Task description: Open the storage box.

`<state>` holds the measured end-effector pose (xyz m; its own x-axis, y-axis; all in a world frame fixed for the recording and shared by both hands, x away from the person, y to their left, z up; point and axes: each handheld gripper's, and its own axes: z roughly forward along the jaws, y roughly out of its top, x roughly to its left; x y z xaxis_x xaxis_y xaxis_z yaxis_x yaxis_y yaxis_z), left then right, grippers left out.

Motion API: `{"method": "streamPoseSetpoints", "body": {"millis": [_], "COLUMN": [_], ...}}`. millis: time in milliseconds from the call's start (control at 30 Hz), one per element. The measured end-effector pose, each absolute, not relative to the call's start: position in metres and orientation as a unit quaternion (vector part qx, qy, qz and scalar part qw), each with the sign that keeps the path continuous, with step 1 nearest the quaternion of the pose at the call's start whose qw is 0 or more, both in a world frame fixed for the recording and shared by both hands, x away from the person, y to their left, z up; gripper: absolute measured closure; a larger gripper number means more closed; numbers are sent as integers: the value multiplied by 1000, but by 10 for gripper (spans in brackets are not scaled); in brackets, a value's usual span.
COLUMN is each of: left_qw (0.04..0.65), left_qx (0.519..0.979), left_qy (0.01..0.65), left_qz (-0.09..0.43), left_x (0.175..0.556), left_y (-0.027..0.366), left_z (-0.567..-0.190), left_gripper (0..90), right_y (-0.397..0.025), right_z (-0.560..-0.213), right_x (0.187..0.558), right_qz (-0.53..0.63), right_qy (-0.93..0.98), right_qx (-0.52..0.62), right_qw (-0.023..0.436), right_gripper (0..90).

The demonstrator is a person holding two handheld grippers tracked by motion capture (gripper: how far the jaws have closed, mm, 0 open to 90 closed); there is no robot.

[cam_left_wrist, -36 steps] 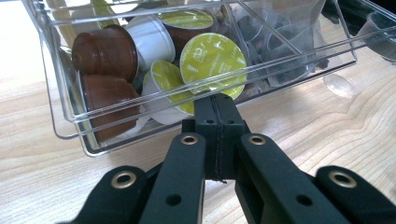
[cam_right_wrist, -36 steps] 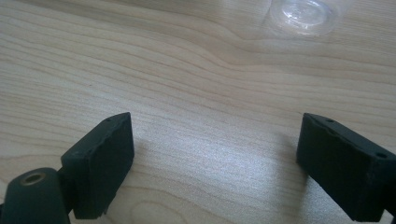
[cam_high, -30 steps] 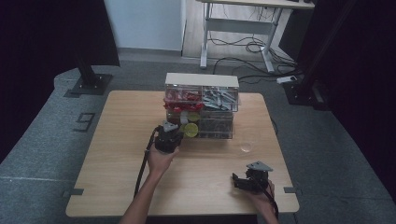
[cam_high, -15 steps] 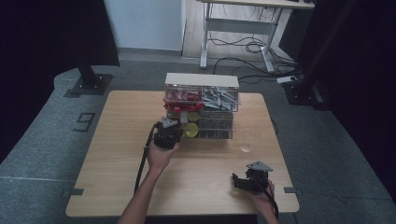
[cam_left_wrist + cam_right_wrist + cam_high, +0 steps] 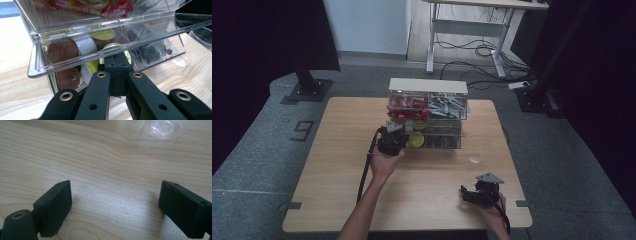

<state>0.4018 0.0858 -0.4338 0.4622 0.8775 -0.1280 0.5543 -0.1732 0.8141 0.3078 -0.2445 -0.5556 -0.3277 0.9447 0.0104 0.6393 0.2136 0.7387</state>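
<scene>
A clear plastic organizer (image 5: 428, 86) with a white top stands at the table's back middle. My left gripper (image 5: 394, 128) is at its lower left compartment. In the left gripper view the jaws (image 5: 117, 58) are shut, with their tips just under the raised clear flap (image 5: 75, 61). Behind the flap lie brown cups (image 5: 62, 50) and yellow-green cups (image 5: 102, 35). My right gripper (image 5: 468, 195) rests near the table's front right, open, with bare wood between its fingers (image 5: 53, 206).
A small clear round dish (image 5: 475, 158) lies on the table right of the organizer, ahead of the right gripper (image 5: 115, 195). Red packets (image 5: 404, 103) fill the upper left compartment and silvery pieces (image 5: 447, 105) the upper right. Dark packets (image 5: 150, 53) sit lower right.
My left gripper has edged forward toward the organizer's lower left compartment. The right gripper has stayed where it was.
</scene>
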Motion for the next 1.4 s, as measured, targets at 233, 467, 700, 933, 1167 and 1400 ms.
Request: {"method": "streamPoseSetpoints", "body": {"millis": [233, 467, 700, 933, 1167, 1400], "left_qw": [428, 430, 429, 427, 433, 436], "left_qx": [740, 738, 737, 738, 734, 732], "left_qy": [484, 485, 488, 487, 486, 488], "left_qz": [187, 186, 185, 192, 193, 192], "left_x": [405, 408, 411, 414, 418, 420], "left_y": [85, 85, 85, 81, 80, 79], "left_z": [-432, -428, -430, -428, -421, -419], "left_gripper": [900, 900, 900, 900, 900, 900], "right_y": [-245, -245, -245, -245, -245, -245], "right_z": [-556, -556, -556, -556, -556, -556], "right_x": [308, 308, 308, 308, 308, 308], "right_qz": [331, 332, 331, 332, 332, 332], "right_qy": [744, 744, 744, 744, 744, 744], "right_qx": [532, 532, 532, 532, 533, 533], "right_qw": [230, 230, 231, 231, 231, 231], "right_gripper": [115, 116, 117, 118, 121, 121]}}
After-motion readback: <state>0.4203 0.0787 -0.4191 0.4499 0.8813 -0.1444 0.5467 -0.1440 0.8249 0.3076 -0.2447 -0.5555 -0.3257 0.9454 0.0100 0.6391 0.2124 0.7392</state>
